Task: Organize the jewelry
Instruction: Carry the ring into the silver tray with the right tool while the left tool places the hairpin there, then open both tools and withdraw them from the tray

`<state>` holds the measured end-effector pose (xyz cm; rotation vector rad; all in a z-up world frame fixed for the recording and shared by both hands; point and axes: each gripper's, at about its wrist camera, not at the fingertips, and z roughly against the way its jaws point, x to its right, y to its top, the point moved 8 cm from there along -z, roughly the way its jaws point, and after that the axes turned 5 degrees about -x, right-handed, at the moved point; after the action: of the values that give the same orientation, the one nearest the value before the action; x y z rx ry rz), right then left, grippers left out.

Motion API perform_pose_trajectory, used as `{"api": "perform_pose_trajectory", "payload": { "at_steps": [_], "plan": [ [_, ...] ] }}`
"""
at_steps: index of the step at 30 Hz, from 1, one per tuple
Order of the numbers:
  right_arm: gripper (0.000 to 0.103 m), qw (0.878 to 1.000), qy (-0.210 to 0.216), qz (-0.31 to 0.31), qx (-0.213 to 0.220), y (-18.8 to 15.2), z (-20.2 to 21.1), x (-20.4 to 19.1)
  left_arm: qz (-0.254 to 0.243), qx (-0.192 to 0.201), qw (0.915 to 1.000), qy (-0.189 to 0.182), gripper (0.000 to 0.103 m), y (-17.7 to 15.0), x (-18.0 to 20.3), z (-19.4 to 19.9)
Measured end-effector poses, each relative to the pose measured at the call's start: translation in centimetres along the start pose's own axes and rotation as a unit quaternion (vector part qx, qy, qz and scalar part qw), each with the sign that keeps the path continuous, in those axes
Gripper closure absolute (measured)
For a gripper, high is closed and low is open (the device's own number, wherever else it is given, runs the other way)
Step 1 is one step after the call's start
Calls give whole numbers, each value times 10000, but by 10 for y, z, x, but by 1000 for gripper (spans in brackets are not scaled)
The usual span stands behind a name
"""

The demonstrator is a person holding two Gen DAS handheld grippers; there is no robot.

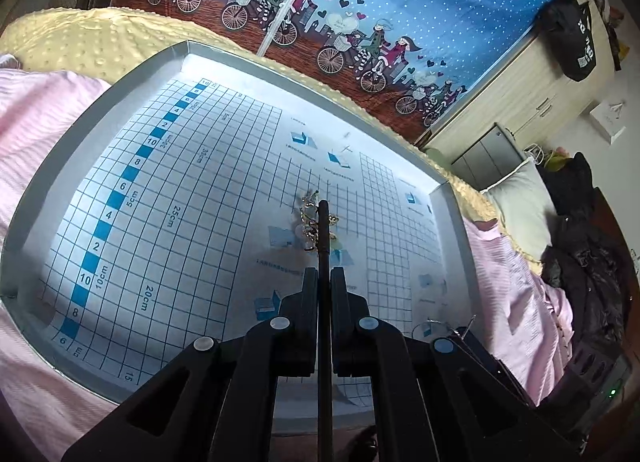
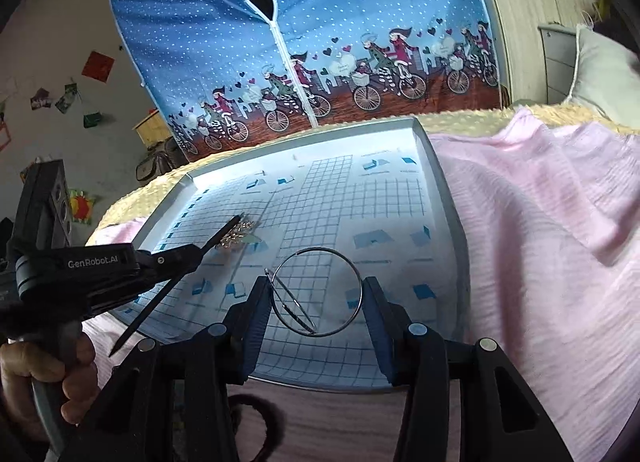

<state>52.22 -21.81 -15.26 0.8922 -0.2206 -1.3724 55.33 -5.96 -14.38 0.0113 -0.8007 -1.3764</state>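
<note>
Only the right wrist view showed the large hoop earring [image 2: 316, 292], which lay on the gridded tray [image 2: 436, 181] between the spread fingers of the right gripper [image 2: 314, 302]; its jaws stood wide open, and whether they touched the ring could not be told. That view also showed the person's hand [image 2: 44, 378] wrapped around the handle of the left gripper [image 2: 196, 254], which reached in from the left, tilted down toward the tray. The left wrist view looked straight along the left gripper [image 1: 325, 274], whose jaws were clamped on a thin black stick [image 1: 324, 262]. The stick's far tip rested among a small gold chain piece [image 1: 314, 221] lying near the tray's [image 1: 120, 73] middle, on the pink bedcover [image 1: 36, 141].
</note>
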Motion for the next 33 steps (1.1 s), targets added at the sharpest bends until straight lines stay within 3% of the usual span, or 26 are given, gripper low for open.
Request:
{"api": "perform_pose_trajectory", "payload": {
  "at_steps": [3,5,6,8,10,12,13,14,16,19,24,33],
  "plan": [
    [53,9999,26,-94,-31,3,1,3,125,-229,9997,30,98,-4,-4,-2],
    [48,10000,-14,-75,-28,4,4,4,265,-316,9991,77,88,-6,-8,2],
    [42,9999,-96,-40,1,5,9,4,339,-321,9988,122,72,-7,-11,6],
    [38,9998,-185,26,87,7,18,4,366,-110,9991,191,59,-5,-13,21],
    [31,9995,-231,92,186,9,31,3,351,84,9988,335,29,-4,-14,38],
    [21,9990,-241,172,327,11,45,0,307,335,9979,455,12,-6,-14,58],
    [18,9986,-225,226,412,12,52,-2,277,475,9971,523,9,-8,-14,69],
    [16,9981,-208,293,502,13,62,-6,235,631,9959,605,9,-10,-13,79],
    [0,9968,-141,429,664,14,80,-13,90,926,9923,814,8,-18,-11,99],
    [0,9942,-36,609,889,12,107,-27,-160,1255,9856,1118,2,-31,-5,125],
    [0,9878,-105,963,1219,0,148,-49,-639,1700,9726,1451,2,-59,14,163],
    [0,9819,-209,1123,1514,-52,207,-68,-1346,2062,9561,1590,2,-119,41,212]
  ]
}}
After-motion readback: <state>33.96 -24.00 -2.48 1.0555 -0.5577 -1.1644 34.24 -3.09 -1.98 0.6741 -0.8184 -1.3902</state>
